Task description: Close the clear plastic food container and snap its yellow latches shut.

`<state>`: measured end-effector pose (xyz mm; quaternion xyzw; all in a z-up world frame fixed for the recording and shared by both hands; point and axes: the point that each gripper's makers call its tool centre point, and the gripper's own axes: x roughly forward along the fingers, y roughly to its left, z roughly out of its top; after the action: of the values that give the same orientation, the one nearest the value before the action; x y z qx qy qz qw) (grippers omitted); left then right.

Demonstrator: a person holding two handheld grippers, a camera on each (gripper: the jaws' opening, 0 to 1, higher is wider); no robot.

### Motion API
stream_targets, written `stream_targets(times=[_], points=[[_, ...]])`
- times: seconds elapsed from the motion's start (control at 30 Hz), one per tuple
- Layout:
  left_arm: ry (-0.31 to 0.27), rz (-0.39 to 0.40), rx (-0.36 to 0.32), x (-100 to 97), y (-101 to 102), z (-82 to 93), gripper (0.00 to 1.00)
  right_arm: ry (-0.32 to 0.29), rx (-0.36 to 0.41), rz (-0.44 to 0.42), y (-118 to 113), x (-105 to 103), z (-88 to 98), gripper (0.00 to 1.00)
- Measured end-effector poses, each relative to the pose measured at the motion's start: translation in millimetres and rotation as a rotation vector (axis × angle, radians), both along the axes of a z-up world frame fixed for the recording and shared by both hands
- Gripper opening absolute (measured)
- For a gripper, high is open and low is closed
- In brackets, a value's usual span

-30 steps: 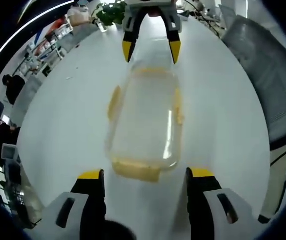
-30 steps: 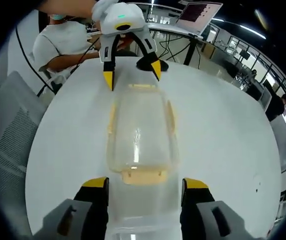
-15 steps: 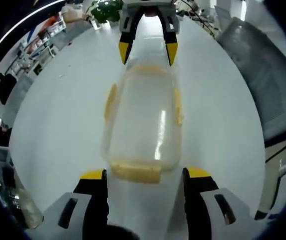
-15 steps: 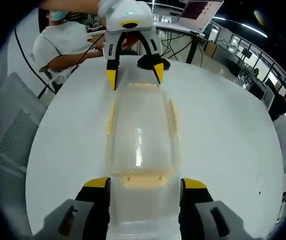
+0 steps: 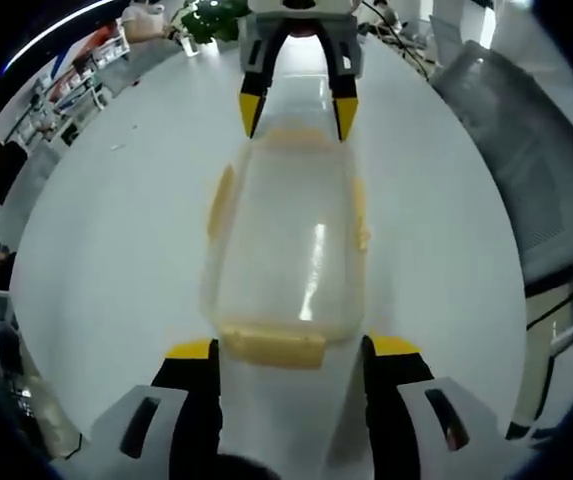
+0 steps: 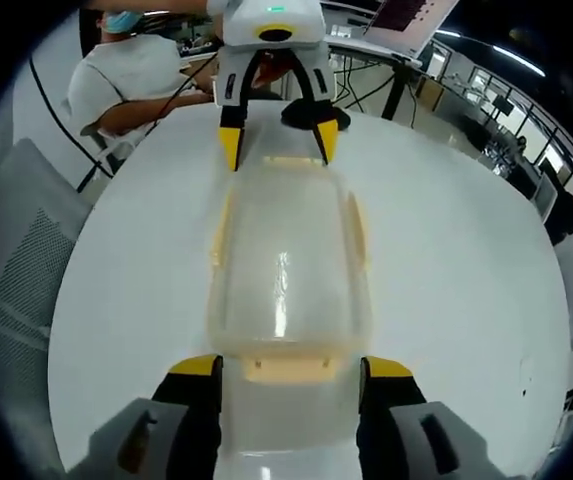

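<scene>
Lying lengthwise on the white table (image 5: pixel 116 230), one clear container (image 5: pixel 286 250) with four yellow latches (image 5: pixel 271 345) sits between the left gripper (image 5: pixel 288 352) and right gripper (image 6: pixel 286 368), both with jaws spread.

The clear plastic food container (image 5: pixel 284 248) lies flat on the white table (image 5: pixel 116 230), long and rounded-rectangular, its axis running from six to twelve o'clock in the left gripper view. Its lid is on, with a bright glare streak along the top. Four pale yellow latches sit round the rim: one at the six o'clock end (image 5: pixel 271 345), one at the twelve o'clock end (image 5: pixel 296 137), one on the nine o'clock side (image 5: pixel 218 200) and one on the three o'clock side (image 5: pixel 358 218). In the right gripper view the container (image 6: pixel 286 270) shows the same pose, with a latch at its six o'clock end (image 6: pixel 284 368). Whether any latch is snapped down is unclear.
</scene>
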<state>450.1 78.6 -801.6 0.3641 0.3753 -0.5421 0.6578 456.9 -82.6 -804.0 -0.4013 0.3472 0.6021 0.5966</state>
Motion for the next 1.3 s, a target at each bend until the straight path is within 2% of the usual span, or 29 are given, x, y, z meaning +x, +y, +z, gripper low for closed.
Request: stream_targets(times=[0.33, 0.47, 0.8, 0.9, 1.03, 1.1, 1.3], points=[[0.006, -0.009, -0.007, 2.0, -0.5, 0.0, 0.53, 0.022, -0.009, -0.015, 2.0, 1.5, -2.8, 0.51], [0.018, -0.003, -0.01, 1.6, -1.4, -0.2, 0.49, 0.038, -0.011, -0.015, 1.8, -0.8, -2.9, 0.48], [0.021, -0.014, -0.014, 2.0, -1.7, -0.3, 0.49, 0.055, -0.013, -0.003, 1.1, -3.7, -2.9, 0.44], [0.013, -0.023, -0.007, 3.5, -0.4, -0.3, 0.47, 0.054, -0.014, 0.003, 0.5, -3.0, -3.4, 0.38], [0.005, -0.031, 0.001, 4.4, 1.3, 0.0, 0.43, 0.053, -0.018, 0.005, -0.3, -1.9, -2.6, 0.37], [0.003, -0.011, 0.006, 6.4, 4.3, 0.1, 0.36, 0.053, -0.018, 0.024, -0.3, -3.1, -2.9, 0.37], [0.007, -0.03, 0.01, 8.4, 2.7, -0.9, 0.36, 0.053, -0.031, 0.019, -0.1, -1.8, -3.8, 0.37]])
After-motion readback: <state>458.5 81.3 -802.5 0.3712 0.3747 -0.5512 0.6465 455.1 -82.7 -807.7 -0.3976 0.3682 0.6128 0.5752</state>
